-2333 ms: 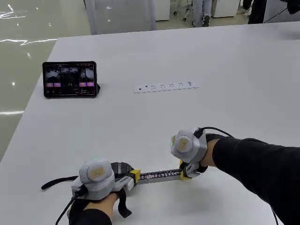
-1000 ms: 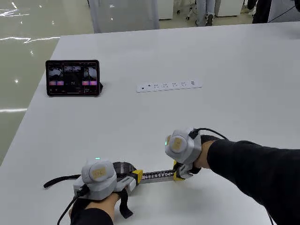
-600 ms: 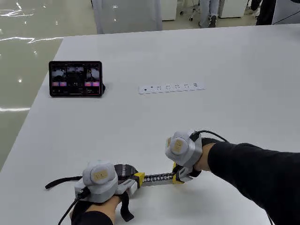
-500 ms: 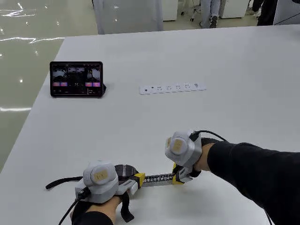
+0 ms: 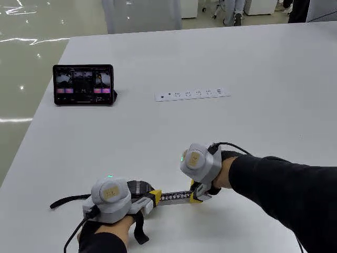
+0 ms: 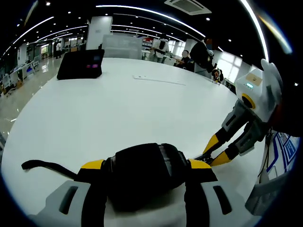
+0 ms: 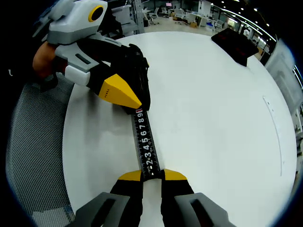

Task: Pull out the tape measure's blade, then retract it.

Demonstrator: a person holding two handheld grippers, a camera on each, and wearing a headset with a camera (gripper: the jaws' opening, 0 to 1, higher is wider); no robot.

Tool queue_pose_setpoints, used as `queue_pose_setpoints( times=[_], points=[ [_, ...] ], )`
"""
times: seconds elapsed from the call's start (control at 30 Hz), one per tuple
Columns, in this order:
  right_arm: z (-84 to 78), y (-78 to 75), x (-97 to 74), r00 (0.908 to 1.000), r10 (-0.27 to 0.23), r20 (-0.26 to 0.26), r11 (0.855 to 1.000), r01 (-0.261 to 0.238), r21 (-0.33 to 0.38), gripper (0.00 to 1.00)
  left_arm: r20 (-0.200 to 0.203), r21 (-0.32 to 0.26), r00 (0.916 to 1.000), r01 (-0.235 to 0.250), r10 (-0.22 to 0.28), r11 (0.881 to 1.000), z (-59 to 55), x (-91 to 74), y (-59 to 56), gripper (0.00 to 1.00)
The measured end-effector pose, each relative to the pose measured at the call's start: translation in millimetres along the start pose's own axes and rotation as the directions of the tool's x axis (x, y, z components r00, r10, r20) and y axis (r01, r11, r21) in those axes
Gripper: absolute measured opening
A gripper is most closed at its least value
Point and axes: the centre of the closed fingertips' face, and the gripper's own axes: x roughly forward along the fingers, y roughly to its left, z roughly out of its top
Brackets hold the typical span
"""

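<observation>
Two hand-held grippers face each other, tip to tip, low over the white table [image 5: 158, 132]. The left gripper [image 6: 147, 166] is clamped across the black tape measure case [image 6: 142, 182], with one yellow-tipped jaw against each side. The case sits directly between those jaws. A black strap [image 6: 45, 166] trails from the case on this gripper's left side.

The blade [image 7: 144, 142] leaves the case mouth just ahead of the left gripper's jaw tips and runs straight to the right gripper [image 7: 152, 176]. That gripper's jaws are closed on the blade's free end, beside the lowest numbers of the scale. A short length of blade is exposed between the two grippers.

Well beyond both grippers, a white power strip [image 5: 192, 94] lies flat. Off to the left gripper's side, a dark tablet [image 5: 84, 84] stands propped with its screen lit.
</observation>
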Motion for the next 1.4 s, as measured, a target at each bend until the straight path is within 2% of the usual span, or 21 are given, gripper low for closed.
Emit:
queue_pose_setpoints(
  times=[0.23,0.67,1.03,1.2,1.4],
  points=[
    [1.3,0.1,0.4,0.9999,0.001,0.011,1.0,-0.001,0.013,0.1,0.001,0.001,1.0,0.0,0.0,1.0,-0.2,-0.1,-0.4,0.63],
    [6.4,2.5,3.2,0.9998,0.015,0.016,1.0,-0.015,-0.022,0.1,0.0,-0.008,1.0,0.003,-0.003,1.0,0.2,-0.6,0.0,0.63],
    [12.7,3.6,4.9,0.9994,0.013,0.032,1.0,-0.013,-0.015,0.1,0.001,-0.008,1.0,0.007,-0.007,1.0,-0.1,-0.4,-0.1,0.63],
    [17.0,3.4,5.4,0.999,0.019,0.041,1.0,-0.019,0.001,0.1,-0.003,-0.008,1.0,0.009,-0.009,1.0,-0.2,-0.9,-0.4,0.63],
    [25.7,7.4,10.5,0.9986,0.015,0.05,1.0,-0.014,-0.013,0.1,-0.003,-0.008,0.9999,0.013,-0.013,1.0,-0.2,-0.7,-0.3,0.63]
  ],
)
